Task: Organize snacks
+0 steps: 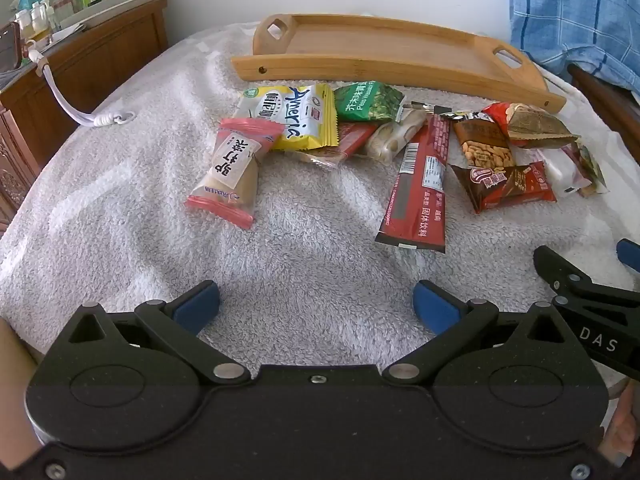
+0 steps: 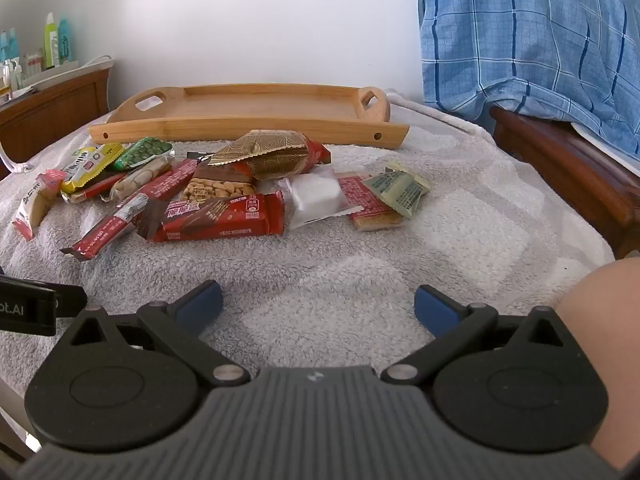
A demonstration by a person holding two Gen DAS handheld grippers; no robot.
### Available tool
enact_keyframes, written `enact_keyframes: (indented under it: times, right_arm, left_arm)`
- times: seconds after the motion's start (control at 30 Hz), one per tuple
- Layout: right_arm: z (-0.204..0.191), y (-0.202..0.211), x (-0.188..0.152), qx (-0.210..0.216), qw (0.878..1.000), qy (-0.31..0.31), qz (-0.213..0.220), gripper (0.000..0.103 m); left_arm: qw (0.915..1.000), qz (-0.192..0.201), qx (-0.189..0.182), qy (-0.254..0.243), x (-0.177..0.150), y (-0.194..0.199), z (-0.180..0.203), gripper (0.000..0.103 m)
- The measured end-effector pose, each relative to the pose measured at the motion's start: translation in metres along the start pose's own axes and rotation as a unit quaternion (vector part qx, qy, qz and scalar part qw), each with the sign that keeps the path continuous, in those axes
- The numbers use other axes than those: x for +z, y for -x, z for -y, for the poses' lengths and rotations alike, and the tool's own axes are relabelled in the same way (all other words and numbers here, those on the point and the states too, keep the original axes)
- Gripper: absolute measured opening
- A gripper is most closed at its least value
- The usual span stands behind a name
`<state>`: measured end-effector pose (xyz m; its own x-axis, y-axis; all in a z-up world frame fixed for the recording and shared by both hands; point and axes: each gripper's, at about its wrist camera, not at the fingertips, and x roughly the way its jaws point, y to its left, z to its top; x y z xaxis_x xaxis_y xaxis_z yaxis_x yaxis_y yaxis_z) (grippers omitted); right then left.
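Observation:
Several snack packets lie in a loose heap on a grey fleece blanket [image 1: 132, 184]. Among them are a pink-edged biscuit pack [image 1: 234, 170], a yellow pack [image 1: 298, 118], a green pea pack [image 1: 366, 102], a long red stick [image 1: 420, 188], a peanut pack [image 1: 484, 146] and a red-brown wafer pack [image 2: 216, 218]. Beyond them rests a bamboo tray [image 1: 360, 68], nothing in it; it shows too in the right wrist view [image 2: 248, 126]. My left gripper [image 1: 316, 306] is open, low over the blanket, short of the heap. My right gripper [image 2: 318, 306] is open too, with nothing between its fingers.
A dark wooden cabinet [image 1: 92, 64] with bottles on top stands at the left. A blue checked cloth [image 2: 532, 36] hangs over a wooden rail [image 2: 568, 168] at the right. A white cord [image 1: 76, 108] lies on the blanket's left side. The right gripper's side [image 1: 592, 304] shows at the left view's edge.

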<state>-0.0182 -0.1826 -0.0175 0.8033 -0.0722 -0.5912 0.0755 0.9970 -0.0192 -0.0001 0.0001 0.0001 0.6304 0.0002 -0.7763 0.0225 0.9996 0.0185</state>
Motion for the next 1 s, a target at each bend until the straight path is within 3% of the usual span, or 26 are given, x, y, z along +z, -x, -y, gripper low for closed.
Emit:
enact_keyframes:
  times: [1.0]
  right_arm:
    - [-0.0007, 0.0001, -0.0001, -0.001, 1.000, 0.001, 0.000, 0.103]
  left_arm:
    - [1.0000, 0.003, 0.002, -0.001, -0.0007, 0.0005, 0.0014, 0.103]
